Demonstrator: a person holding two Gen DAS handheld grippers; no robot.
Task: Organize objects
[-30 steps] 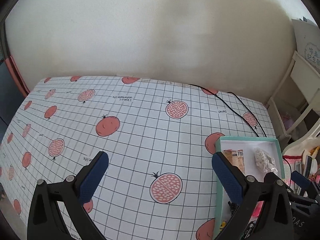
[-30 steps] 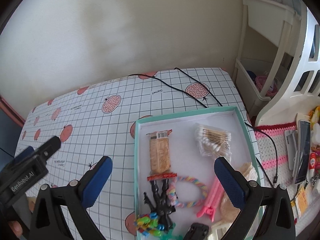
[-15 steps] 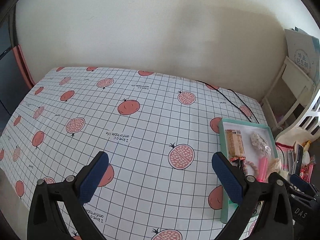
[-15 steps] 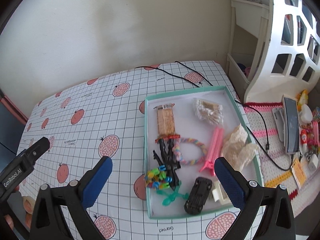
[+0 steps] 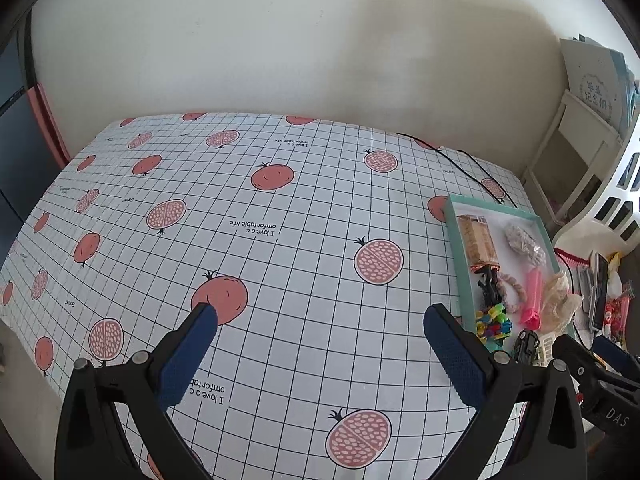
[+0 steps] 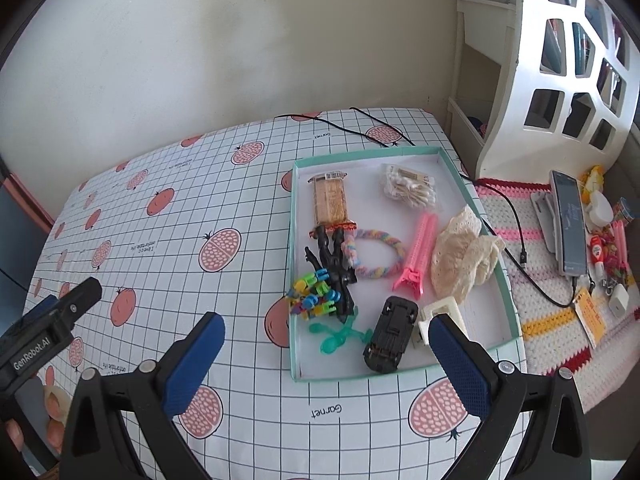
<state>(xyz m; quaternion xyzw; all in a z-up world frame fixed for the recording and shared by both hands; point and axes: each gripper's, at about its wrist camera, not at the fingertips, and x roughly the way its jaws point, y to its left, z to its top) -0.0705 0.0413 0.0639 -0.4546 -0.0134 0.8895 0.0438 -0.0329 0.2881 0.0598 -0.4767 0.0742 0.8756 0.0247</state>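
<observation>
- Teal card tray [image 6: 294,264] sits at the right of the tabletop [image 6: 224,200], full of small things.
- Your left hand-held gripper [image 5: 320,330] hovers released over bare cloth; your right hand-held gripper [image 6: 326,338] hangs released over the tray's near end.
- The black toy car [image 6: 390,334] looks stiff and light; pinch it across its sides.
- The lace cloth [image 6: 464,256] is soft and will sag; take a bunched fold.
- The pink clip [image 6: 420,256] looks slick; grip mid-body.

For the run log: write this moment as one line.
left gripper: open, empty, over tablecloth | right gripper: open, empty, above tray | toy car, pink clip, snack bar: in tray
</observation>
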